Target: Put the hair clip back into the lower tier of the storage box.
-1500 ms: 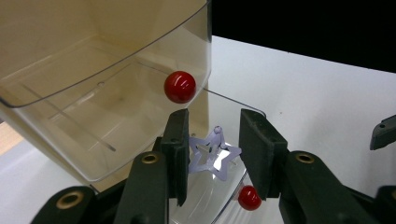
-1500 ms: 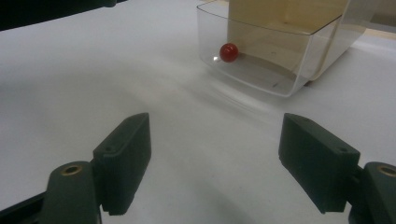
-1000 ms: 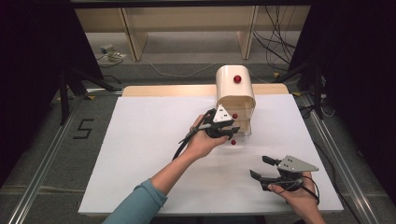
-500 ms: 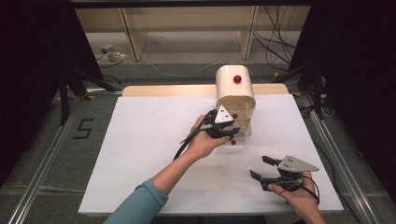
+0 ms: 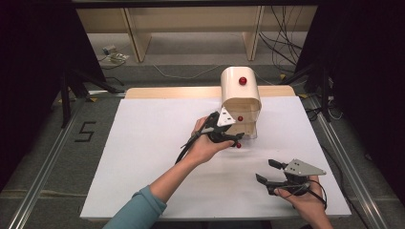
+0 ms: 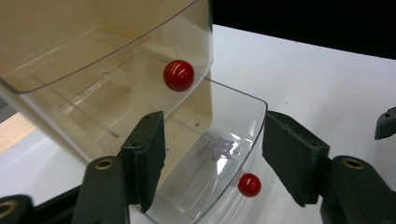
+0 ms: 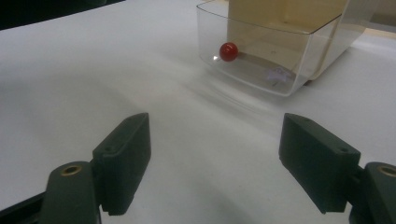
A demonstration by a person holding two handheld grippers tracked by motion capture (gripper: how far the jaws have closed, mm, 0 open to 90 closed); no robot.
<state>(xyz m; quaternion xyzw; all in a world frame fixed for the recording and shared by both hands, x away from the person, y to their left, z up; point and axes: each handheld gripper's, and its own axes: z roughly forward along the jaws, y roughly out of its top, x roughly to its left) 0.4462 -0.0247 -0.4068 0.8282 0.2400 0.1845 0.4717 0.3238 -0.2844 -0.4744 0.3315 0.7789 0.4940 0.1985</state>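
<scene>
A cream drawer unit (image 5: 240, 93) stands at the back of the table, with red knobs (image 5: 242, 80) on its fronts. Its clear bottom drawer (image 6: 243, 116) is pulled out, and a small purple star (image 6: 221, 148) lies on the drawer floor behind its red knob (image 6: 249, 185). My left gripper (image 5: 230, 137) hovers over that drawer. Its jaws have just been opening and stand apart, pressing on nothing. The star lies below the gap between them. My right gripper (image 5: 266, 171) rests open near the front right. It faces the drawer (image 7: 261, 51), with nothing between its pads.
A white sheet (image 5: 143, 143) covers the table, and a strip of bare wood (image 5: 167, 92) shows along its far edge. Cables and shelf legs lie on the floor beyond. A clear upper drawer (image 6: 93, 60) with its own knob (image 6: 178, 75) overhangs the open one.
The left gripper's jaws have opened over the pulled-out drawer, while the hand stays almost where it was. The right gripper has not moved.
</scene>
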